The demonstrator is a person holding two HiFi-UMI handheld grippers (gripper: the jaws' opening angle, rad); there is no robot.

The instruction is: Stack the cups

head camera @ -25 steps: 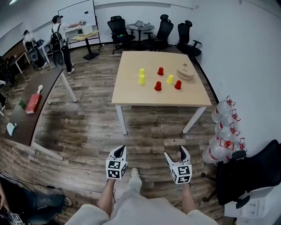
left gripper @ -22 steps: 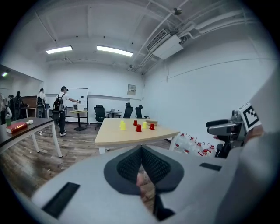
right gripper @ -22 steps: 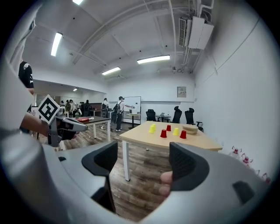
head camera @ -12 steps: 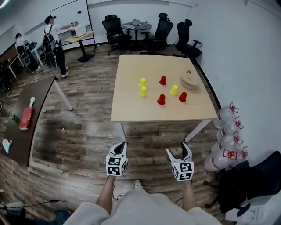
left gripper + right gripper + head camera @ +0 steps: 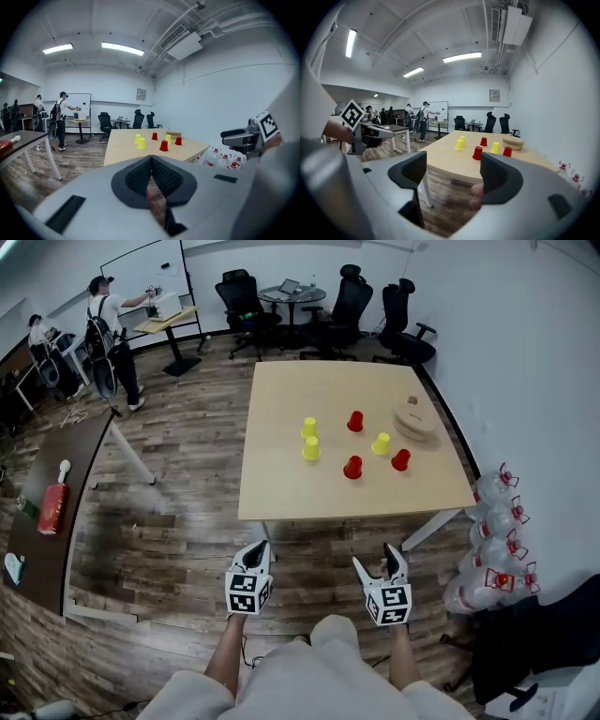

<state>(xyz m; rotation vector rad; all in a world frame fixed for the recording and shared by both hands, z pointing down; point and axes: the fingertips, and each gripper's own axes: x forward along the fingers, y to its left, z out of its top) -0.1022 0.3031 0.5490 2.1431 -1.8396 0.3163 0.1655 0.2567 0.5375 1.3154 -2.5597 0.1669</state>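
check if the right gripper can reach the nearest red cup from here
Probably not yet: the right gripper hangs over the floor, short of the table, and the nearest red cup stands well in from its near edge. Nothing blocks the way and the jaws are apart, so a step forward should do.

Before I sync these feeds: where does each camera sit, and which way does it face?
Head view: on the head, aimed steeply down at floor and table; left gripper, right gripper, legs show.
Left gripper view: on that gripper, along shut jaws toward the table; right gripper at right.
Right gripper view: likewise, between open jaws; left gripper at left.
All three share the cups.
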